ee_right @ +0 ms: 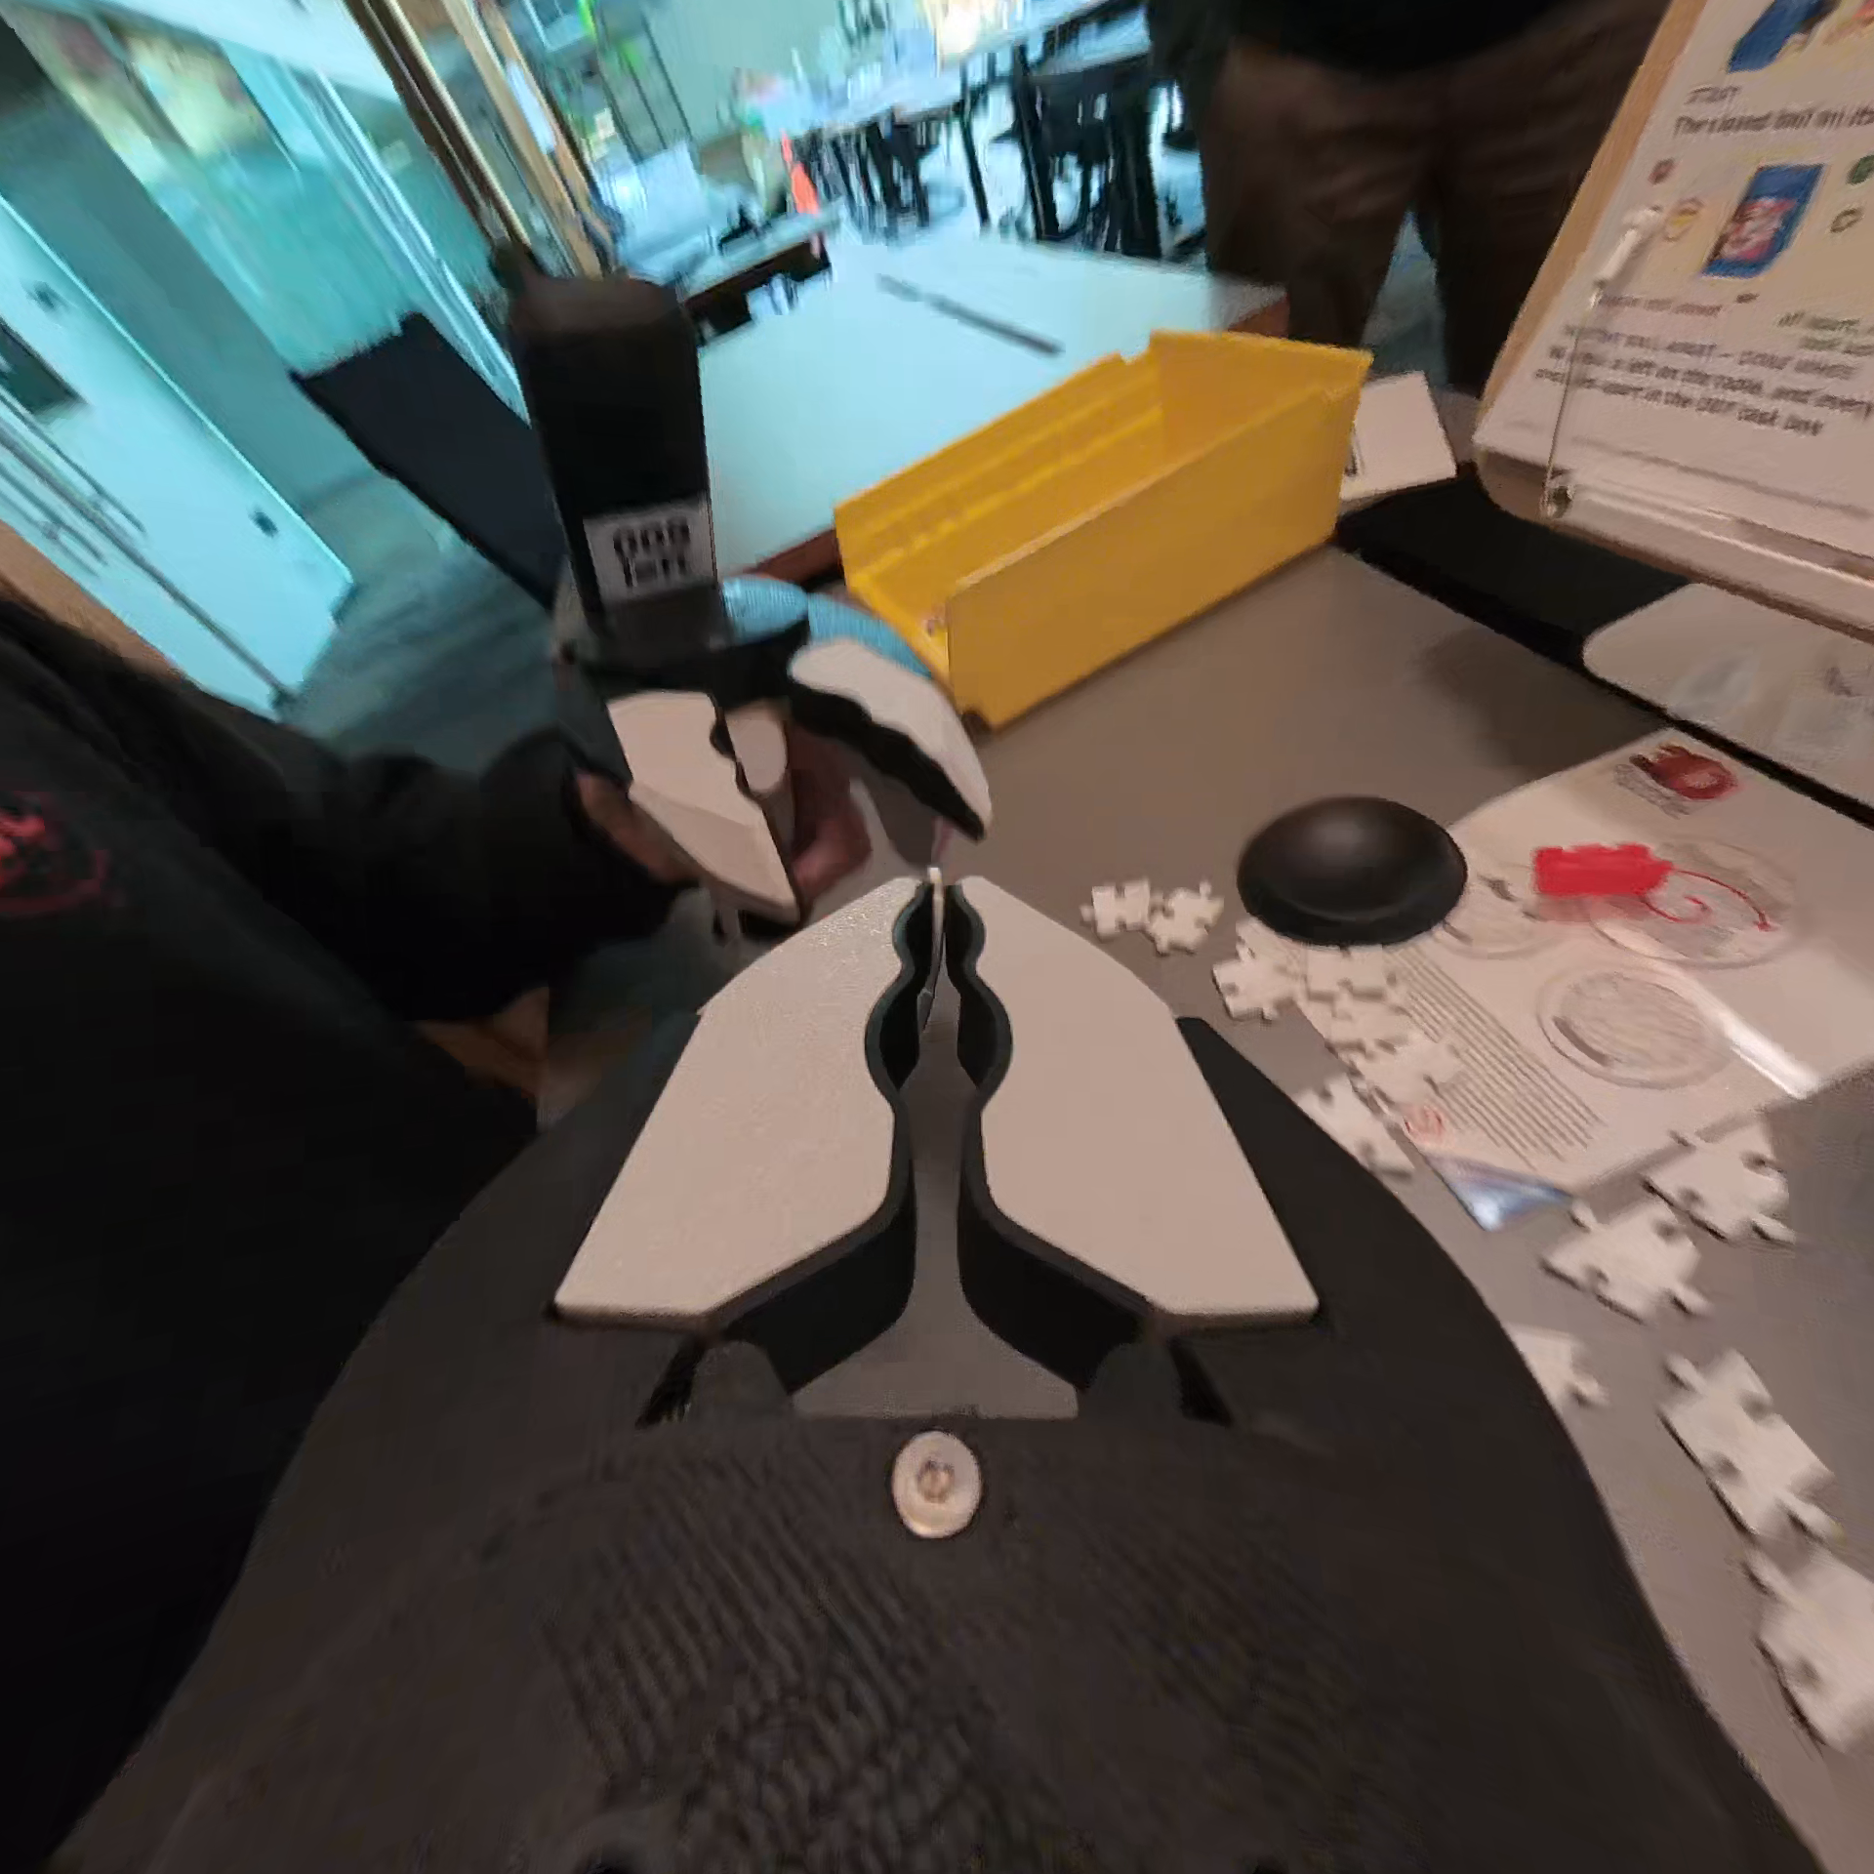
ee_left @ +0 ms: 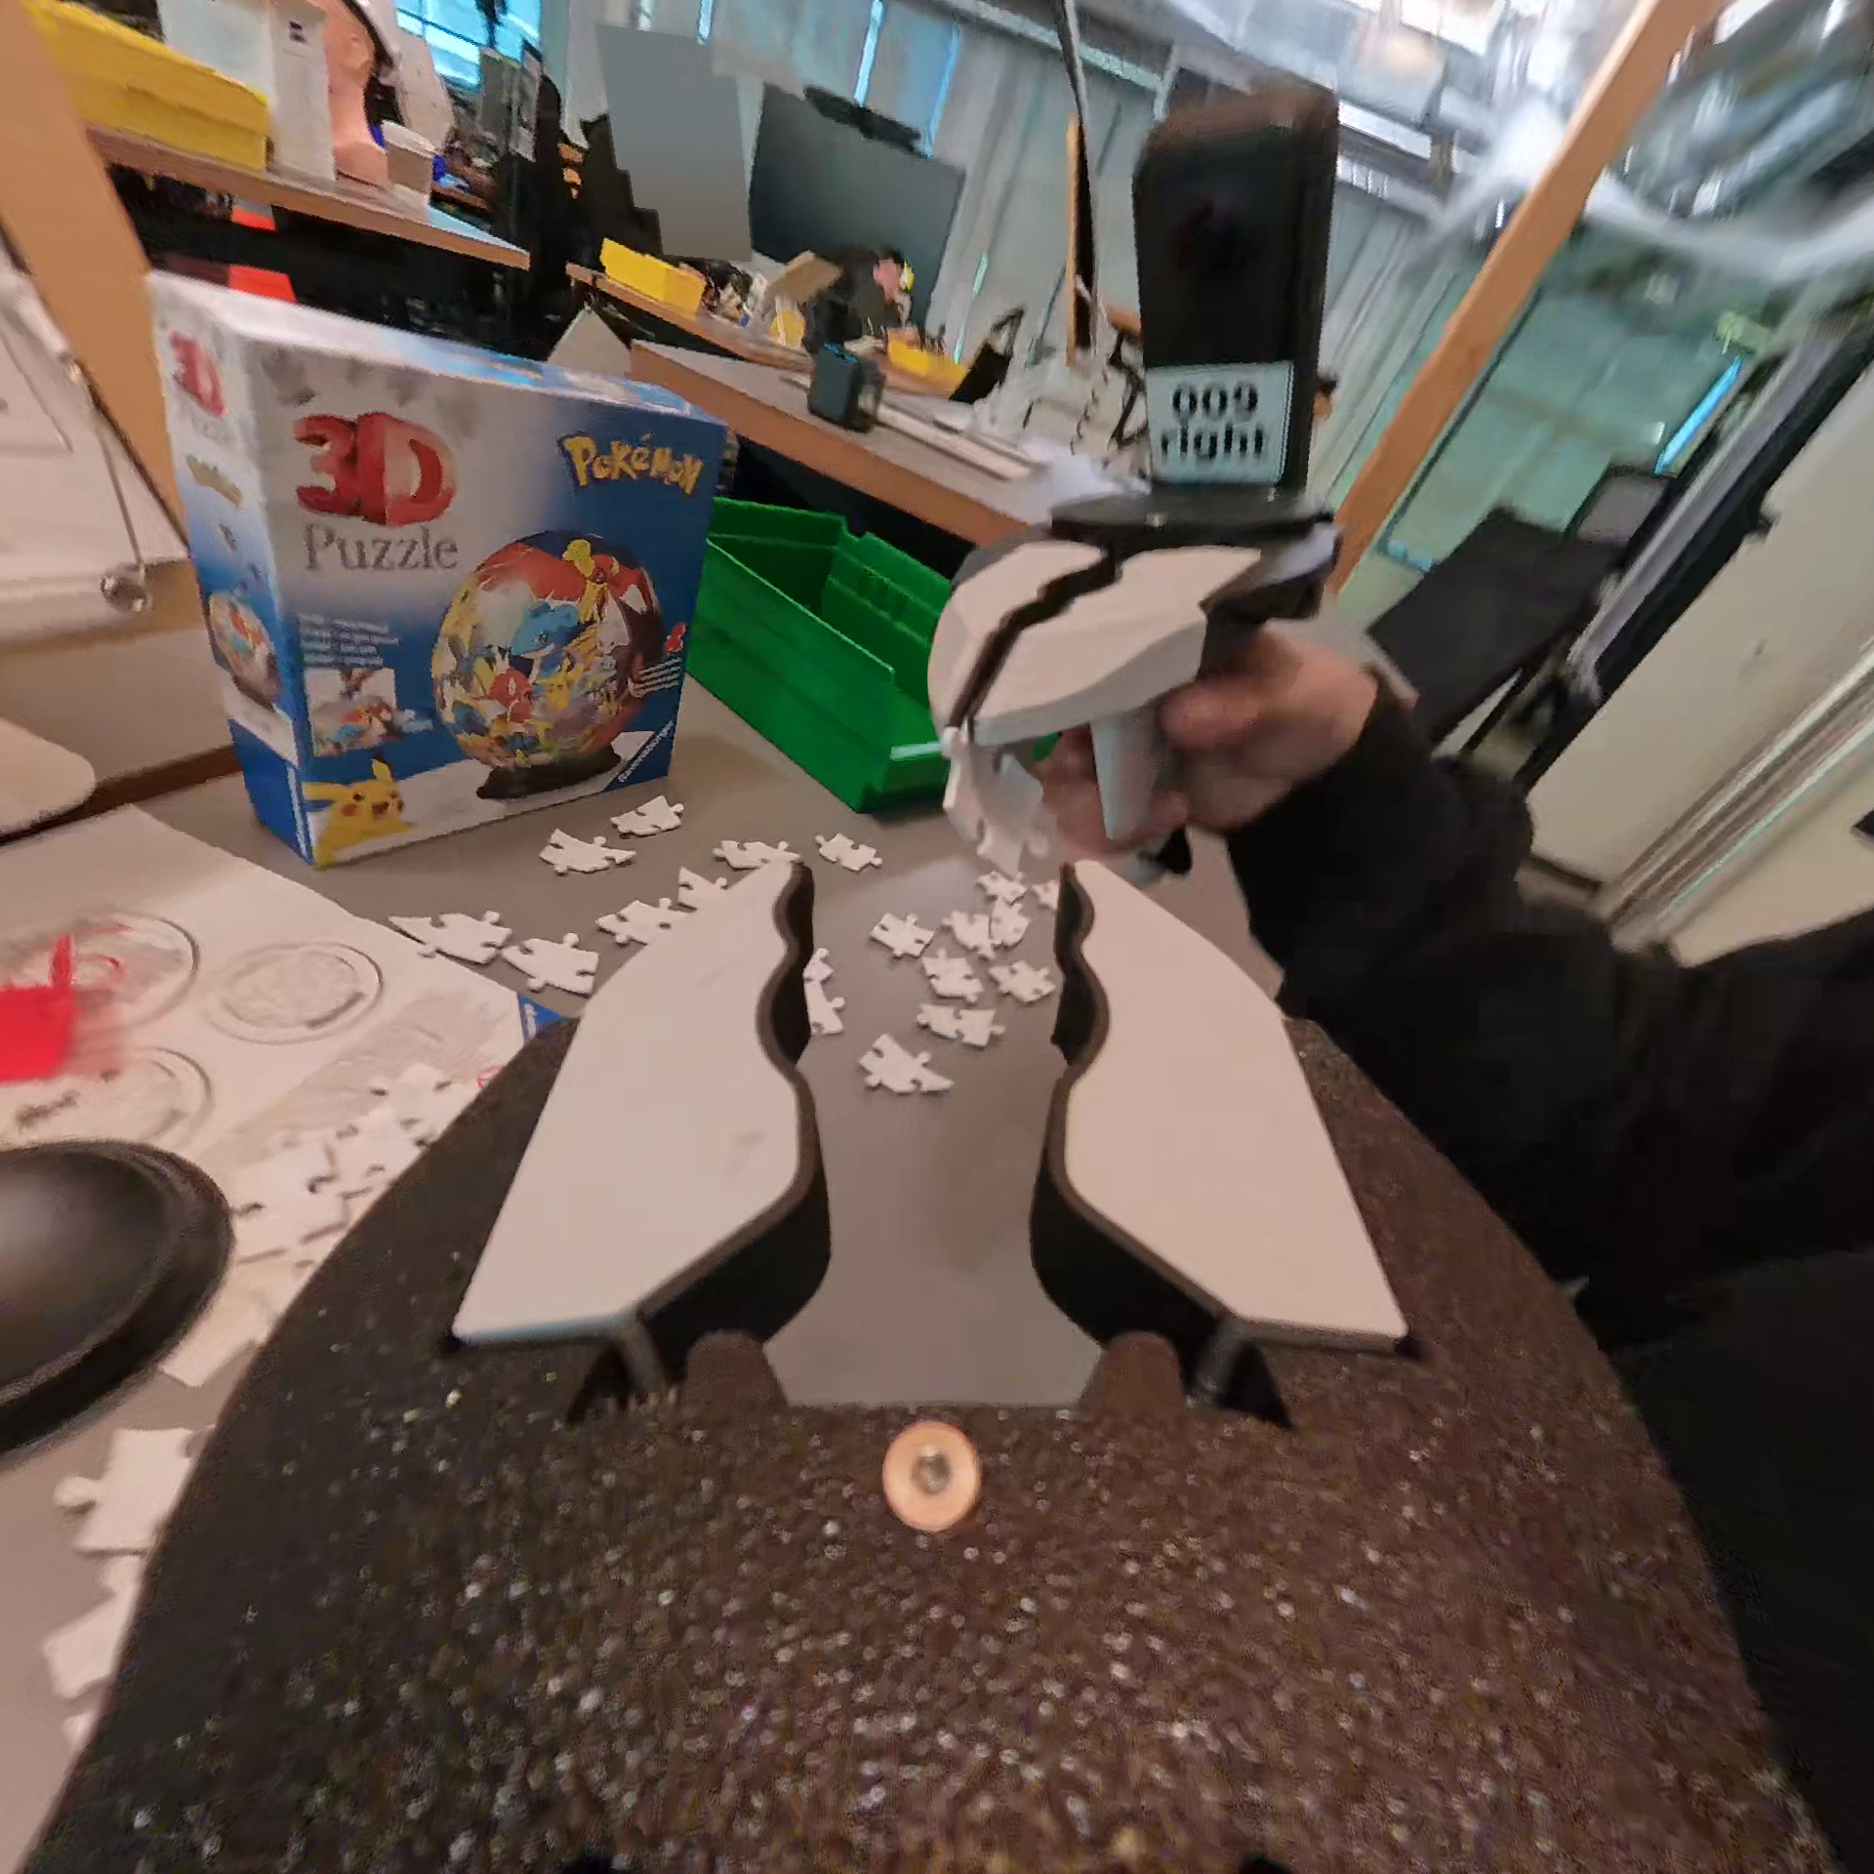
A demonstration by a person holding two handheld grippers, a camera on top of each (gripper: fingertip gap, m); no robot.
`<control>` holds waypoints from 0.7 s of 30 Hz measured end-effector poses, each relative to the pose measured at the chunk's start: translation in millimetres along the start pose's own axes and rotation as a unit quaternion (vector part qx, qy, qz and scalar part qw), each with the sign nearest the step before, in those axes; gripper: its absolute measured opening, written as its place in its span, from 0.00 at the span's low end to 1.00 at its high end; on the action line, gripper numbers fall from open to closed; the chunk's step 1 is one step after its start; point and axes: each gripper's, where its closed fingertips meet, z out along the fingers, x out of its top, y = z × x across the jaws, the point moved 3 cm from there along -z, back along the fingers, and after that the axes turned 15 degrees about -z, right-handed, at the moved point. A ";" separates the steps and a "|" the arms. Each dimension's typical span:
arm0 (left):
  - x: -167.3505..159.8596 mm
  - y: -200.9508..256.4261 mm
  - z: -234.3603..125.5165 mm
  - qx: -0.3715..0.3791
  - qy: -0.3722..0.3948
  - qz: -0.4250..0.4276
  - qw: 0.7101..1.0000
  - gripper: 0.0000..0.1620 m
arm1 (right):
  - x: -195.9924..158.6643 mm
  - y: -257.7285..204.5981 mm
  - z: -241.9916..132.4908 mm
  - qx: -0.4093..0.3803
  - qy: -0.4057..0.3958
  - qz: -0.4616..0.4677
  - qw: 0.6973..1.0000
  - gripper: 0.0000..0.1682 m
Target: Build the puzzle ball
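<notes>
Grey bench (ee_left: 913, 1217) carries everything, and no ball shape stands anywhere on it, so the build looks barely begun.

Blue cardboard puzzle box (ee_left: 446, 608) stands upright at the far left w/ a green plastic bin (ee_left: 811, 649) beside it; a yellow plastic bin (ee_right: 1105, 527) sits on the other side.

Round black dome-shaped stand (ee_right: 1351, 869) rests empty by the printed paper sheet (ee_right: 1501, 1065).

Loose white curved puzzle pieces (ee_left: 943, 984) lie scattered face-down, mostly unjoined; two (ee_right: 1156, 913) seem to touch, can't tell if they're linked.

Right claw (ee_right: 938, 903) is nearly pressed together, pinching a small white cluster of pieces (ee_left: 999, 811) above the bench.

Left claw (ee_left: 933, 892) is spread, empty, near that cluster.

Left to do, by my read: nearly all joining, then seating on the stand.
</notes>
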 end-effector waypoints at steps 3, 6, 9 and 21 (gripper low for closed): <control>-1.5 5.1 6.9 0.005 -0.030 0.050 0.998 0.27 | -23.8 6.4 -39.0 -0.002 -0.099 0.011 0.995 0.01; -8.1 3.7 9.5 0.019 -0.043 0.085 0.995 0.26 | -61.4 15.8 -81.2 0.023 -0.208 0.046 0.977 0.01; -19.8 -1.3 10.7 0.034 -0.058 0.105 0.992 0.25 | -95.9 26.1 -109.4 0.046 -0.289 0.093 0.952 0.01; -48.0 -9.3 -6.7 0.067 -0.079 0.129 0.986 0.20 | -177.8 71.3 -131.4 0.033 -0.400 0.198 0.894 0.01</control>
